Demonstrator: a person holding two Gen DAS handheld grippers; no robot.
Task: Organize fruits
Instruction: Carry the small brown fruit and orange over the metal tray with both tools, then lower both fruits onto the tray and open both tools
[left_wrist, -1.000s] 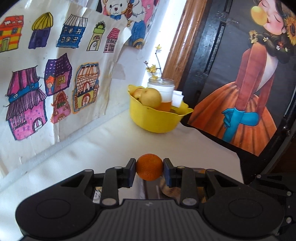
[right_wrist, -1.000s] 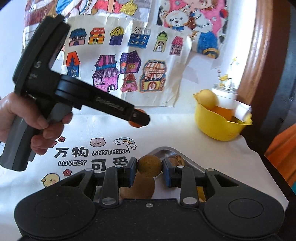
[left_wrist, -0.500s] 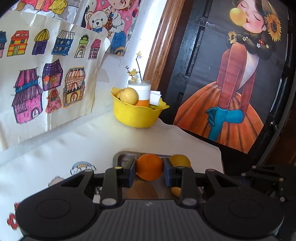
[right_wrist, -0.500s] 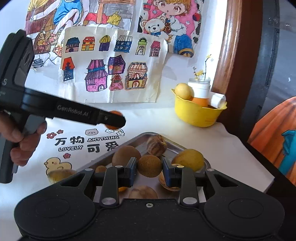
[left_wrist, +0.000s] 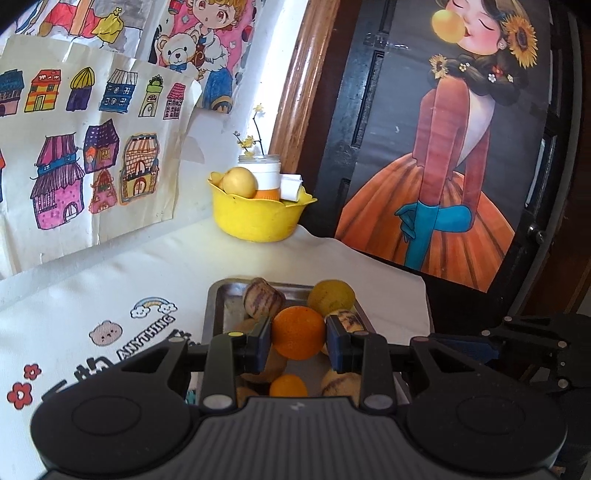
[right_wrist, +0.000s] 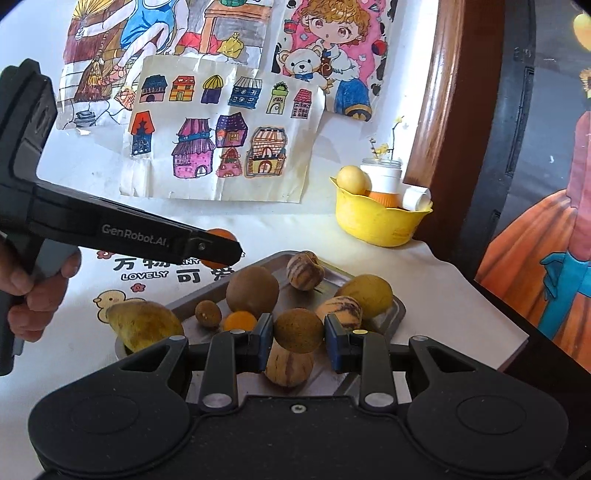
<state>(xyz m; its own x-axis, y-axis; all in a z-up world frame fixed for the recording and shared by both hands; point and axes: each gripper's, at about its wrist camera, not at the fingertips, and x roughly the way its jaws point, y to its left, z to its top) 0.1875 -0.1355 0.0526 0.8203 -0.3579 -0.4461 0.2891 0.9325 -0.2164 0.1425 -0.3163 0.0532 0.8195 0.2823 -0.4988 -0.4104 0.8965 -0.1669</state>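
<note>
The orange (left_wrist: 297, 332) sits pinched between the pads of my left tongs (left_wrist: 297, 338), lifted clear above the metal tray (left_wrist: 218, 306), and the brown round fruit (right_wrist: 298, 329) is clamped the same way in my right tongs (right_wrist: 298, 338), also over the tray. Both pairs are closed down tight on their fruit, each pad pressing a side, so nothing should roll while I carry. I judge I am holding them high so they clear the pile beneath.

In the tray lie the rest: a big brown ball (right_wrist: 252, 290), striped pale fruits (right_wrist: 306, 270), a yellow one (right_wrist: 367, 293), a small orange one (right_wrist: 240, 320) and a small brown one (right_wrist: 208, 313). A yellow-green mango (right_wrist: 144, 325) rests at the tray's near left corner, on its rim I think.

Beyond the tray's far end, on the white-clothed counter (left_wrist: 122, 273), stands the yellow bowl (left_wrist: 258, 218), already holding a pale fruit, a jar and a paper roll. Left of the tray, a hand (right_wrist: 40, 291) grips my left tongs' handle.
</note>
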